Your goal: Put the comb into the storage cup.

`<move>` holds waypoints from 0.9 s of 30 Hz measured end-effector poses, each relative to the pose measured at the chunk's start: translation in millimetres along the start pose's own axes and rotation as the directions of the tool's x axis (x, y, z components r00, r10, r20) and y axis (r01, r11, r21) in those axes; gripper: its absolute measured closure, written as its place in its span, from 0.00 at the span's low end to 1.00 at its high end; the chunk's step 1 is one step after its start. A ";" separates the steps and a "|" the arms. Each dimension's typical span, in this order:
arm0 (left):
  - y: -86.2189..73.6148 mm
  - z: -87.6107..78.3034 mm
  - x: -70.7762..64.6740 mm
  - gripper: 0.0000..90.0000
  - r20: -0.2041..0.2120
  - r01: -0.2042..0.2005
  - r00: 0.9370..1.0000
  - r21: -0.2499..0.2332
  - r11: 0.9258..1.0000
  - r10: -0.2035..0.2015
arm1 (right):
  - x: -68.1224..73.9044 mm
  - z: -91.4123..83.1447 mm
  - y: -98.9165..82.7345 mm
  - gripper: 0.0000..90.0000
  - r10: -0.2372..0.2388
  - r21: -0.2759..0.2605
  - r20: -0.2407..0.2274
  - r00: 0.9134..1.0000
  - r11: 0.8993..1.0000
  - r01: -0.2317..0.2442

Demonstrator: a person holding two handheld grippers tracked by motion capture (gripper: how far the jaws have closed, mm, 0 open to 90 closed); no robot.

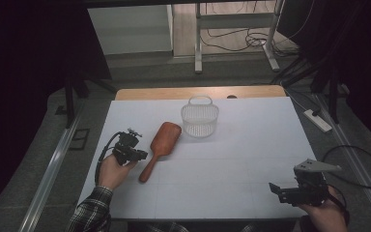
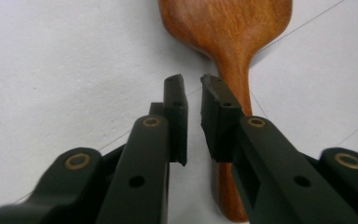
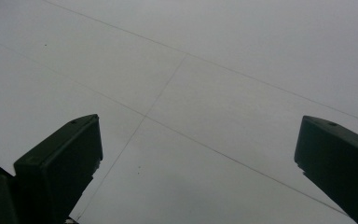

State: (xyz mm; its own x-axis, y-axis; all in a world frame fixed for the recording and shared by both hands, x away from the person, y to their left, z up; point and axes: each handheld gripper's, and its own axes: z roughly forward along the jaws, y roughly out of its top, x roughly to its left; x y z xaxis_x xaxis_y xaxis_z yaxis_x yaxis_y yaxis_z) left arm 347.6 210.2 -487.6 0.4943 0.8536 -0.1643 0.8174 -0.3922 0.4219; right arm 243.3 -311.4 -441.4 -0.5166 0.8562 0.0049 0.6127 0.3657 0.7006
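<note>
A brown wooden hairbrush (image 1: 162, 145) lies on the white table (image 1: 241, 154), its back up and its handle pointing toward the near left. My left gripper (image 1: 142, 155) hovers just left of the handle. In the left gripper view its jaws (image 2: 192, 81) are nearly together with only a thin gap and nothing between them, and the brush (image 2: 228, 28) lies just beyond and beside the right jaw. My right gripper (image 1: 274, 189) rests at the near right corner. It is open wide (image 3: 200, 140) over bare tabletop.
A small white plastic basket (image 1: 200, 118) with a handle stands at the back centre of the table, just right of the brush head. A power strip (image 1: 317, 120) lies on the floor to the right. Metal stand legs (image 1: 198, 58) rise beyond the table.
</note>
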 end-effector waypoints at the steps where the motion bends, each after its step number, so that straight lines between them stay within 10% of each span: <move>1: 0.0 0.0 0.0 0.86 0.000 0.000 1.000 0.000 1.000 0.000 | 0.0 0.0 0.0 0.01 0.000 0.000 0.000 1.000 1.000 0.000; 27: 10.3 -3.3 -12.4 0.15 0.012 0.021 1.000 -0.062 0.998 -0.021 | 0.2 0.2 0.1 0.01 -0.002 0.000 -0.001 1.000 1.000 0.002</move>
State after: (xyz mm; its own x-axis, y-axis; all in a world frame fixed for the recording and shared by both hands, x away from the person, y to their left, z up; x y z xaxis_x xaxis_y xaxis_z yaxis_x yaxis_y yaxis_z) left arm 348.9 196.7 -478.2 0.4810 0.8572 -0.1839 0.8080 -0.3520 0.4725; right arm 243.3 -311.2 -441.4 -0.5188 0.8549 0.0042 0.6117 0.3677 0.7004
